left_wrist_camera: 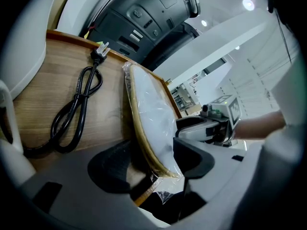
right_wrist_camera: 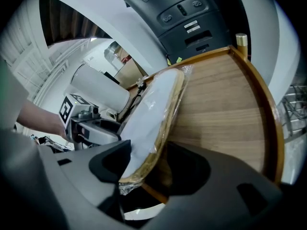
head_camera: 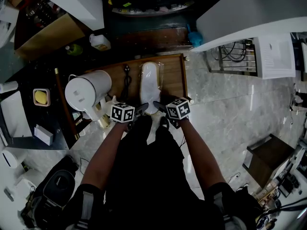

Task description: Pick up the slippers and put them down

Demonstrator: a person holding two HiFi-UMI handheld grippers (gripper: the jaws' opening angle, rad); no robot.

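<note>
A pair of white slippers (head_camera: 149,83) wrapped in clear plastic lies lengthwise on a small wooden table (head_camera: 173,78). Both grippers meet at the near heel end. My left gripper (head_camera: 143,109) comes in from the left and my right gripper (head_camera: 159,107) from the right. In the left gripper view the slippers (left_wrist_camera: 153,119) sit between the jaws of the left gripper (left_wrist_camera: 153,164), with the right jaw pressed against the white upper. In the right gripper view the tan-edged slippers (right_wrist_camera: 153,114) fill the gap of the right gripper (right_wrist_camera: 146,169). The heel end reaches the table's near edge.
A black power cord (head_camera: 125,78) lies coiled on the table left of the slippers. A big white appliance (head_camera: 87,92) stands at the table's left end. A bag (head_camera: 57,186) sits on the floor at lower left, and a dark stool (head_camera: 268,157) stands on the marble floor at right.
</note>
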